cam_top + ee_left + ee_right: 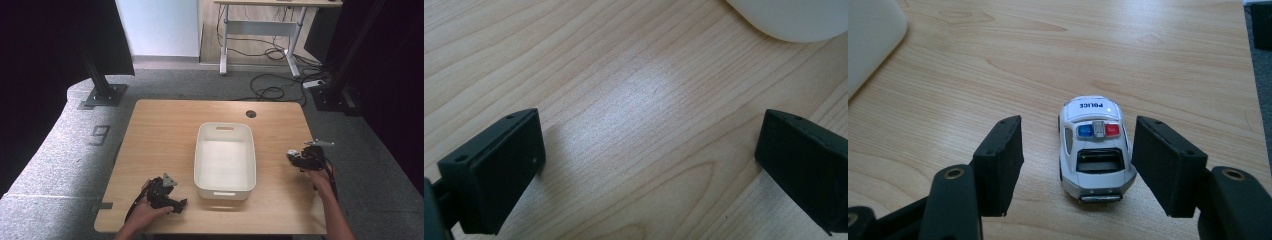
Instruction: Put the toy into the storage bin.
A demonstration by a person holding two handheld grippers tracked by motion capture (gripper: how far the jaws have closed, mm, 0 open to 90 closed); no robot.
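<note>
A white toy police car (1095, 150) with red and blue roof lights stands on the wooden table (998, 60), its rear toward me. My right gripper (1079, 145) is open around it, one jaw on each side. There is a clear gap at the left jaw, and the right jaw is close beside the car. In the high view this gripper (296, 157) is near the table's right edge. My left gripper (651, 135) is open low over bare wood with nothing between its jaws, near the table's front left (177, 205).
A white rectangular bin (225, 161) sits in the middle of the table, between the two grippers. One corner of the bin (794, 20) is just beyond the left gripper, and its side (868, 40) lies off to the left of the right gripper. The table edge (1255, 115) runs close on the right.
</note>
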